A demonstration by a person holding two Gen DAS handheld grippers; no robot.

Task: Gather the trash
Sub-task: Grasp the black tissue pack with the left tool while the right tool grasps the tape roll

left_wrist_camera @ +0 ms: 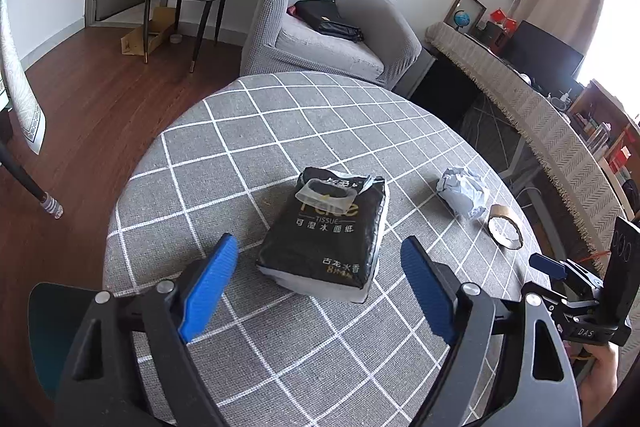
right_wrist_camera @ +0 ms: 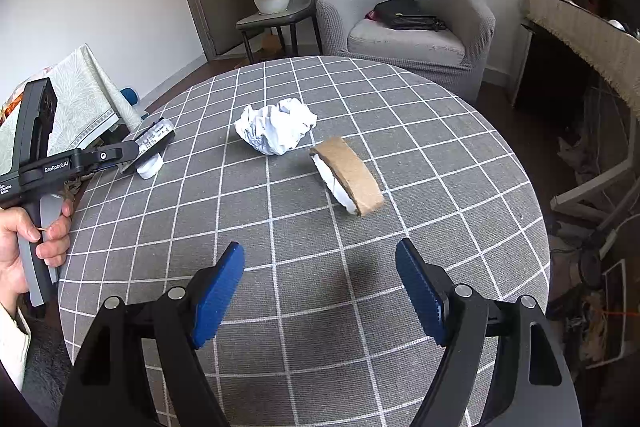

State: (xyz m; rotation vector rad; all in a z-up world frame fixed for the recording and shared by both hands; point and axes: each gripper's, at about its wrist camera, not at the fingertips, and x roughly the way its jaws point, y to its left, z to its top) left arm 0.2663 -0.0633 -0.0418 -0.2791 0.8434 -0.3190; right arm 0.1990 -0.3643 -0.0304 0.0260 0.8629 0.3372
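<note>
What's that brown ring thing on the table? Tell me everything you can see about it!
The brown ring looks like a used-up tape roll: a cardboard band, brown outside, with white showing along its edge and inside. It is empty in the middle and looks a bit squashed. It lies tilted on the grey checked tablecloth, close beside the crumpled white paper ball but apart from it. Nothing holds it; only the cloth touches it. The right gripper is open, short of it.
</note>
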